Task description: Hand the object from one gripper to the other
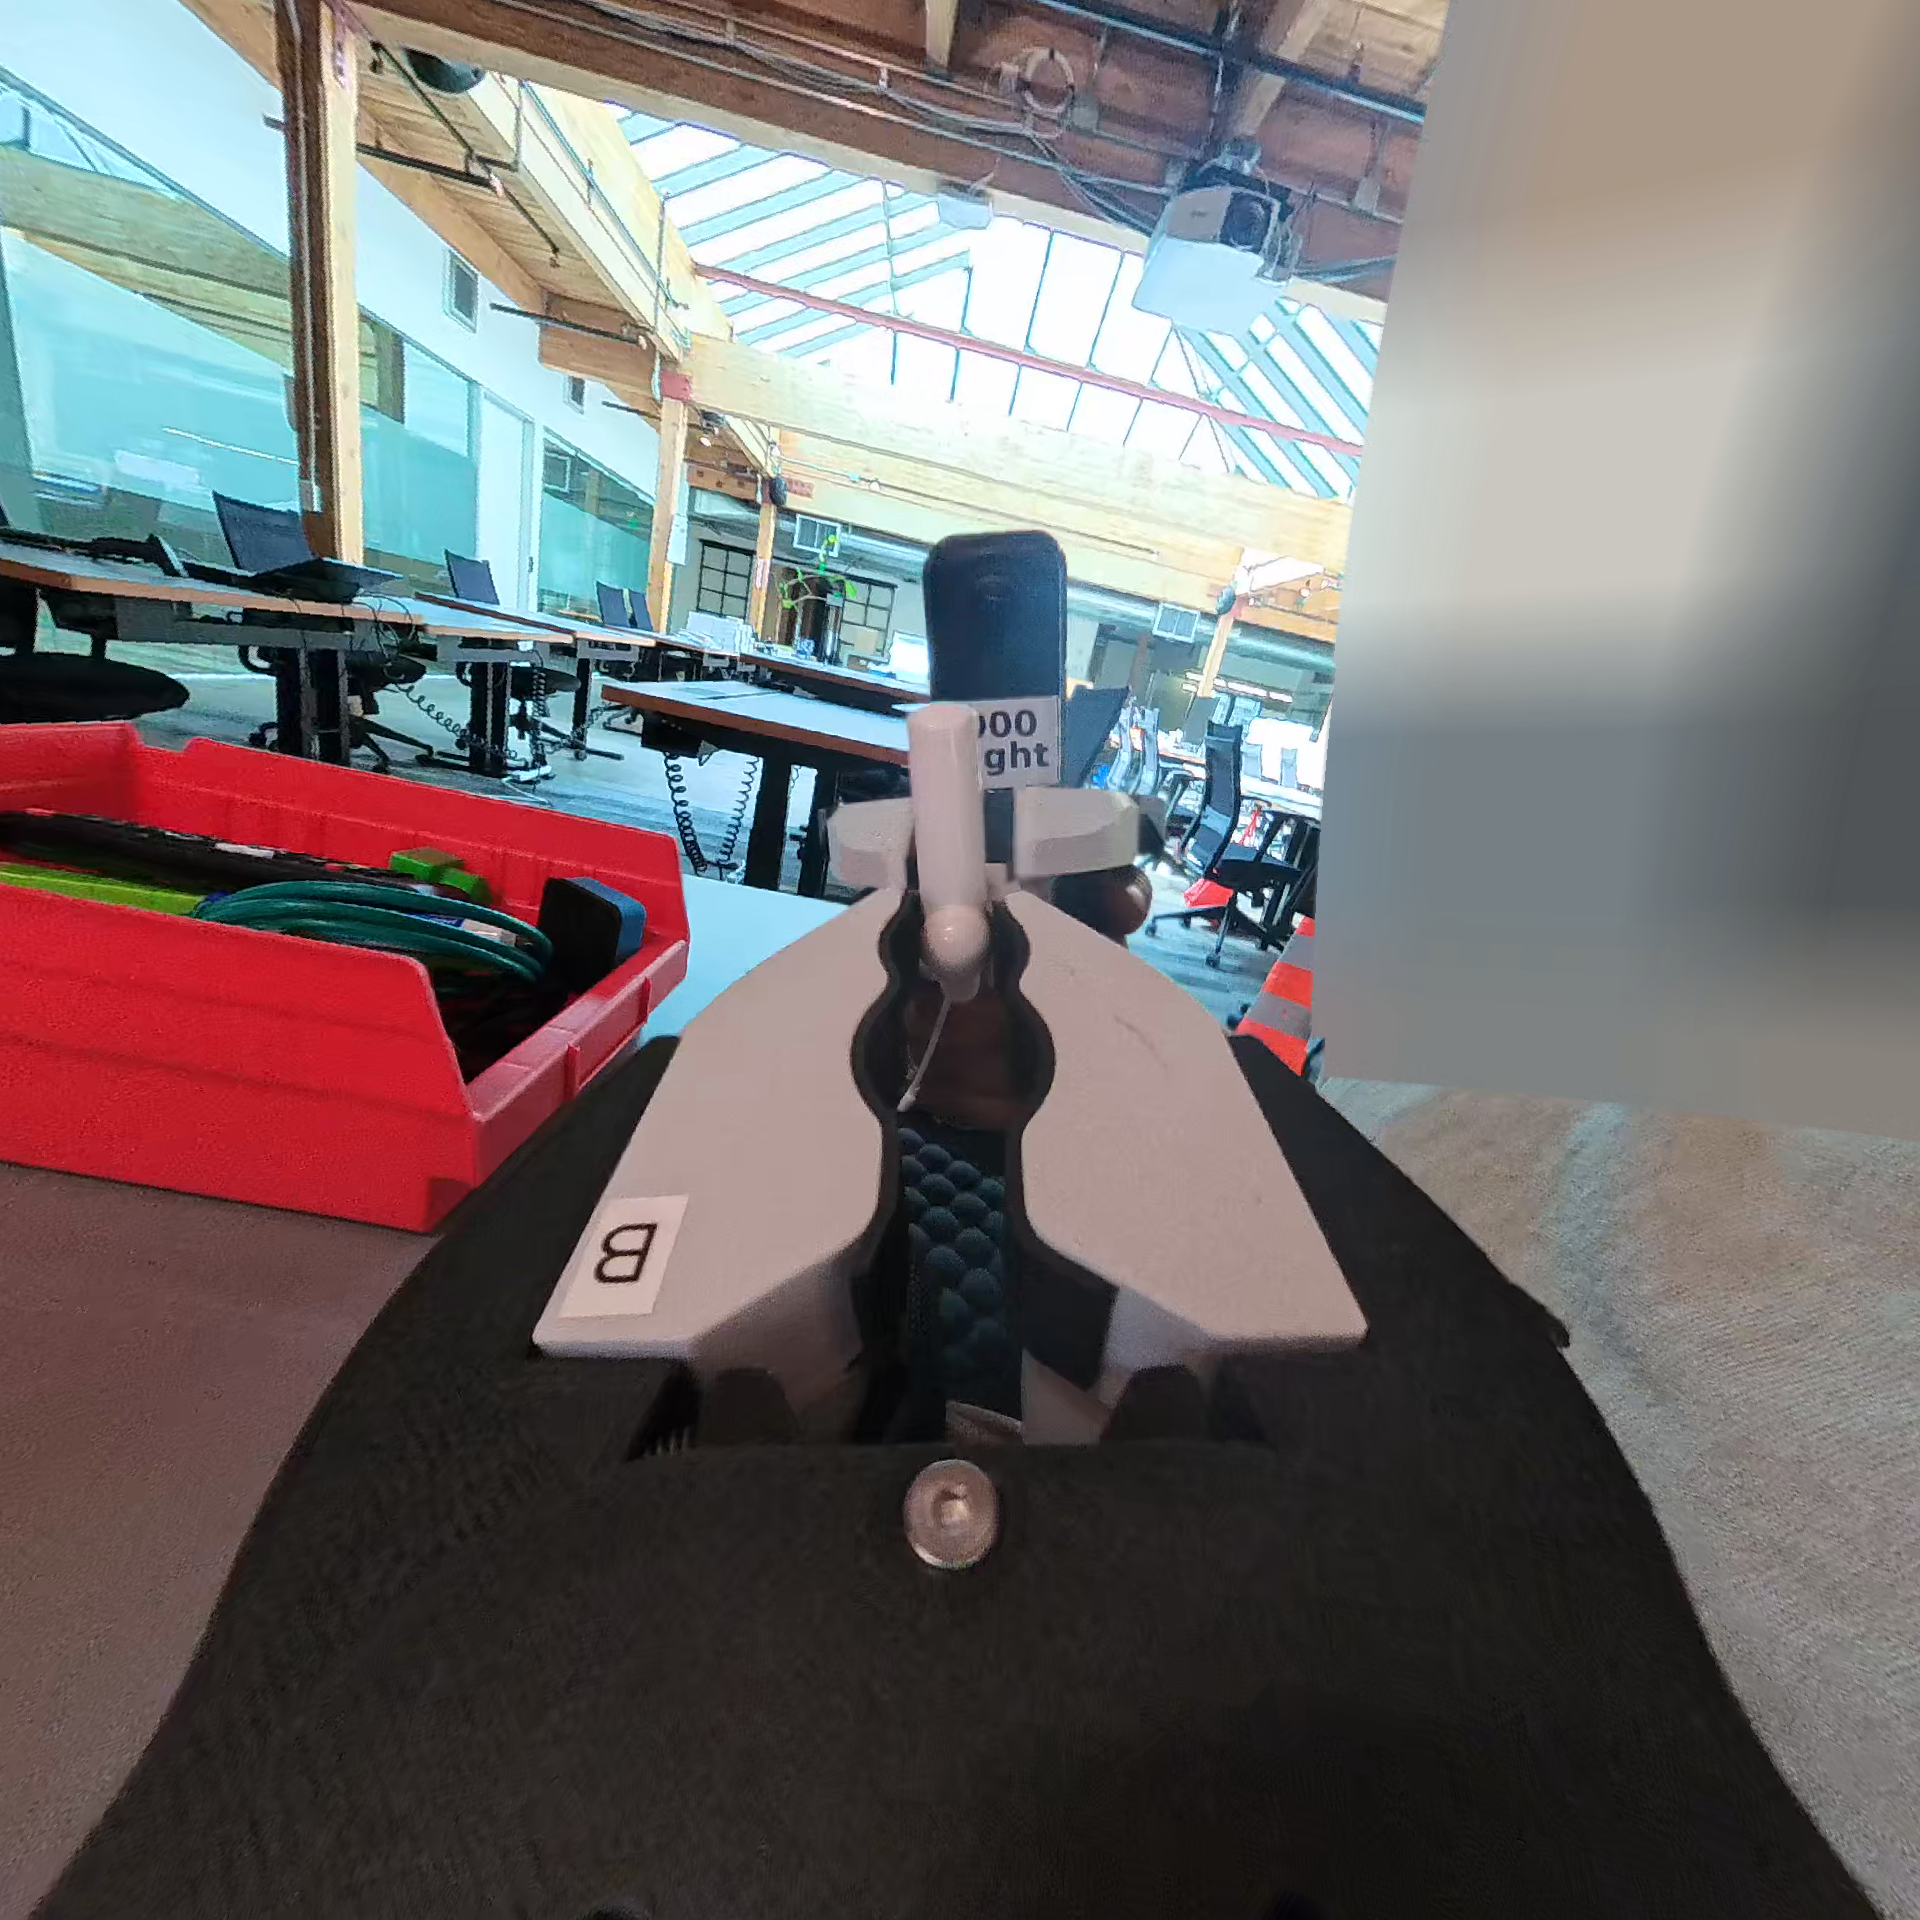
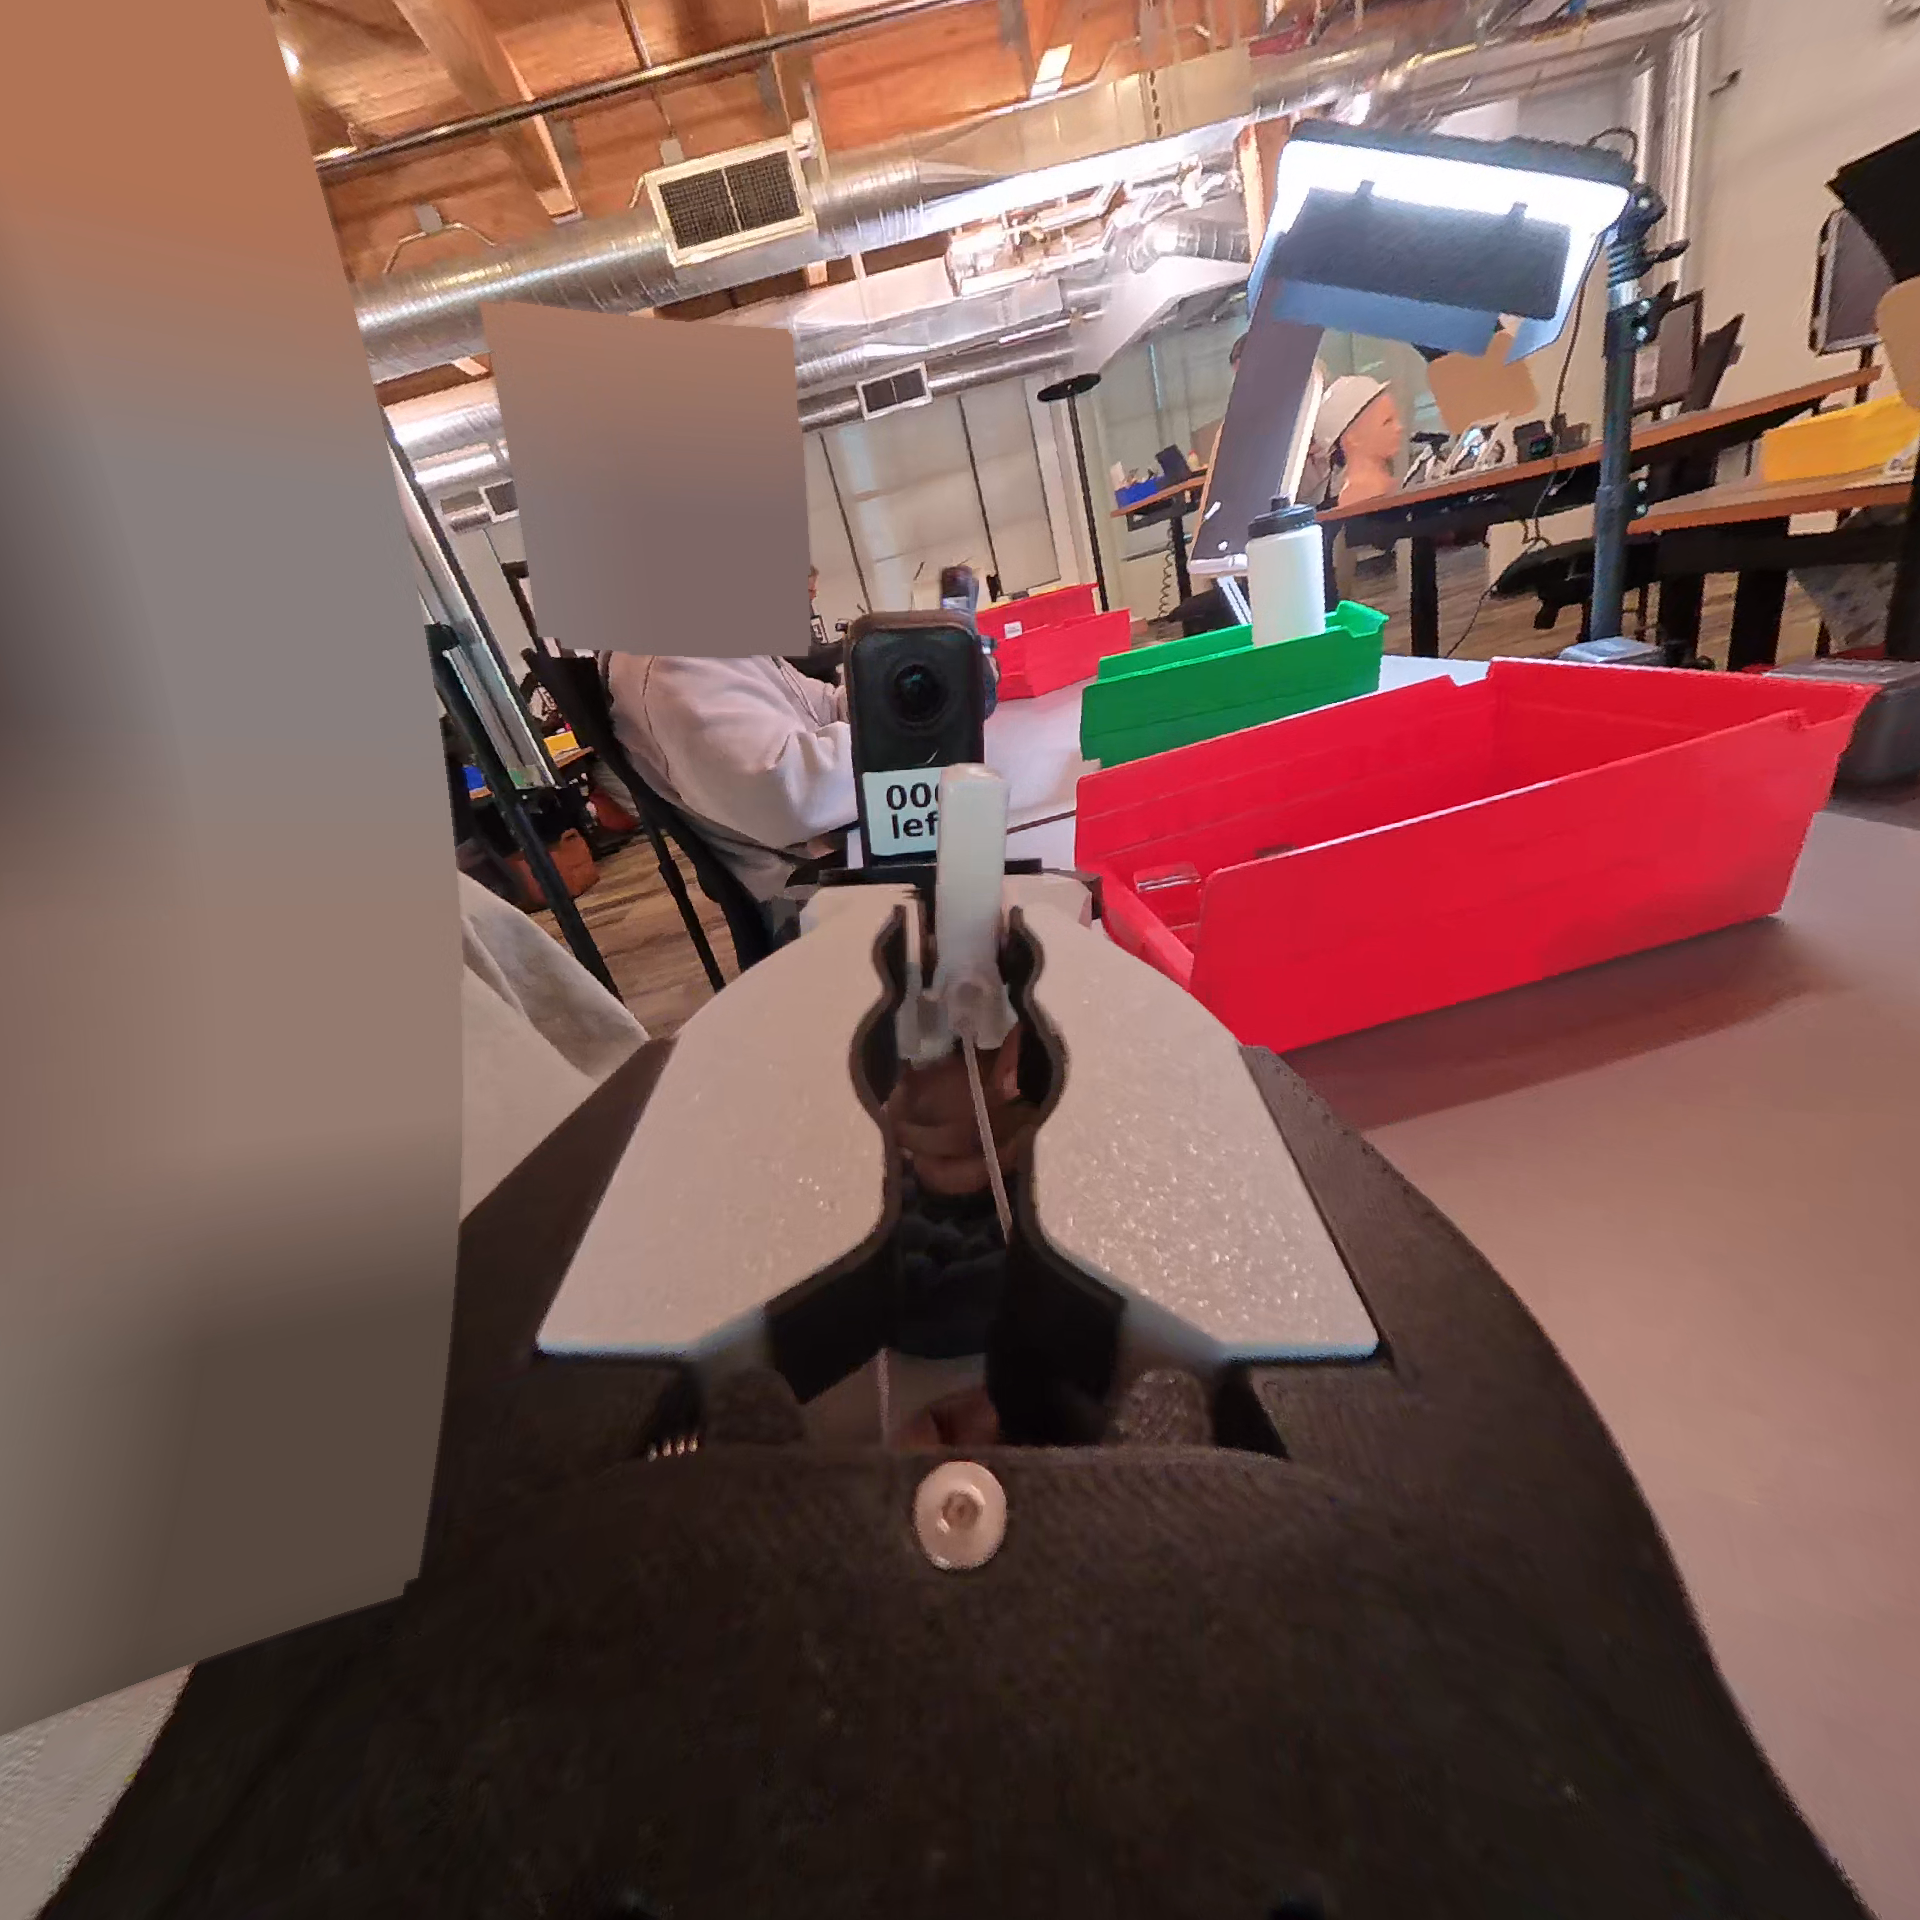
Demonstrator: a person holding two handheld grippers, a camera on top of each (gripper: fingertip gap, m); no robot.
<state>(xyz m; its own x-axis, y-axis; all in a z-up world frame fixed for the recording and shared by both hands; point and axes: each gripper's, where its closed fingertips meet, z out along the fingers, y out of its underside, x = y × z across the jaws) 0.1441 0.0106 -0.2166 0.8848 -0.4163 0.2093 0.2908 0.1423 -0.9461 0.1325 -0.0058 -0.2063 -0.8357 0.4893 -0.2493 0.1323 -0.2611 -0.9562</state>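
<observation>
The two grippers meet tip to tip above the table (image 2: 1610,1039), each facing the other, with a small white object (image 1: 948,831) standing upright between them. In the left wrist view the left gripper (image 1: 954,940) has its fingers (image 1: 769,1091) drawn close together, pinching the object's rounded lower end at the tips; the right gripper (image 1: 982,831) sits just behind the object, its camera rising above. In the right wrist view the right gripper (image 2: 958,961) also has its fingers (image 2: 1153,1132) nearly together, clamped on the object (image 2: 968,873) near its base, with a thin white cord (image 2: 992,1143) trailing back from the object between the fingers. The left gripper (image 2: 935,878) stands directly behind the object. A red bin (image 2: 1455,831) lies right of the object in this view; another red bin (image 1: 312,1039), holding green cable, lies left of it in the left view.
</observation>
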